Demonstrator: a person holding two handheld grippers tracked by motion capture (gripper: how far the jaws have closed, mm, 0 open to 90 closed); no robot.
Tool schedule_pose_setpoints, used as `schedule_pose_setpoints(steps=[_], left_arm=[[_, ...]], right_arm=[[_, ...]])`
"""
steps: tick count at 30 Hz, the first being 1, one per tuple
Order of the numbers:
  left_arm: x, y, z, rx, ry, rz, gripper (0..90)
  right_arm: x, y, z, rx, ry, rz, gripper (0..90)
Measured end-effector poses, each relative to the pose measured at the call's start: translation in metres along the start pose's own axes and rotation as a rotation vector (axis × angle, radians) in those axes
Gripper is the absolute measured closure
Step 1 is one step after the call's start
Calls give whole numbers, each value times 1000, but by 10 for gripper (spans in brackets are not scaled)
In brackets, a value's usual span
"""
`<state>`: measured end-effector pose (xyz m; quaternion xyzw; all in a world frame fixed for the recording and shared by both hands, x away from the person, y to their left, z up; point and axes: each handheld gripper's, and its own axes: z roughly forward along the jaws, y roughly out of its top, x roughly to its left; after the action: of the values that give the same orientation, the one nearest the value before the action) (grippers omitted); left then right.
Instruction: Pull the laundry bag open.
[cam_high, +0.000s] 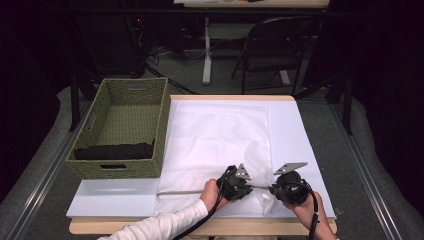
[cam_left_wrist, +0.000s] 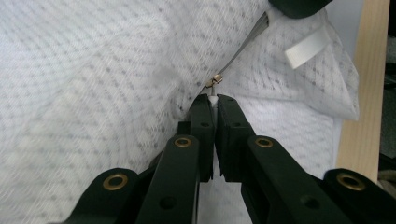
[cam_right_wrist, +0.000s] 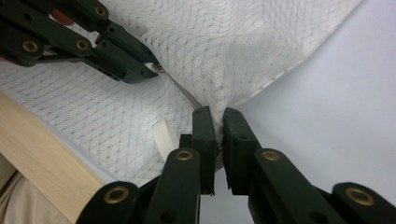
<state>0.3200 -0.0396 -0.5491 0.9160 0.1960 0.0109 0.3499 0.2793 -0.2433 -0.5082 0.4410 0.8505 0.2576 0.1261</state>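
**Both tools clamped on the mesh bag at its zipper**

The left tool (cam_left_wrist: 213, 100) has its jaws pressed together on the small white zipper pull (cam_left_wrist: 213, 99), with the metal slider (cam_left_wrist: 214, 83) just beyond the tips. No earlier picture shows the closing; the jaws sit nearly flush on the tab. The right tool (cam_right_wrist: 215, 113) is likewise clamped, its tips pinching a gathered fold of the white mesh bag (cam_right_wrist: 243, 51) right where the grey zipper line (cam_right_wrist: 184, 93) ends.

From above, the left tool (cam_high: 234, 182) and the right tool (cam_high: 289, 186) face each other near the front edge of the tabletop (cam_high: 230, 98), close together, with the zipper stretched between them and running on to the left. The mesh bag (cam_high: 220, 135) lies flat on a white sheet (cam_high: 290, 130) that covers most of the tabletop. A white fabric loop (cam_right_wrist: 164, 136) is sewn at the bag's corner, near the wooden edge.

A woven green basket (cam_high: 160, 125) stands at the left of the tabletop, just beside the bag, with a folded black cloth (cam_high: 114, 151) lying at its near end.
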Motion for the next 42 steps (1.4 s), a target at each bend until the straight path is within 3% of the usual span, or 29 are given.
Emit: schedule_pose_setpoints(steps=[9, 29, 42], left_arm=[[2, -6, -14, 3, 0, 0, 871], [10, -17, -24, 54, -4, -24, 871], [11, -24, -34, 53, -1, -38, 870]], right_arm=[[1, 0, -1, -7, 2, -25, 849], [0, 0, 1, 13, -1, -32, 846], [1, -1, 1, 10, 1, -35, 844]])
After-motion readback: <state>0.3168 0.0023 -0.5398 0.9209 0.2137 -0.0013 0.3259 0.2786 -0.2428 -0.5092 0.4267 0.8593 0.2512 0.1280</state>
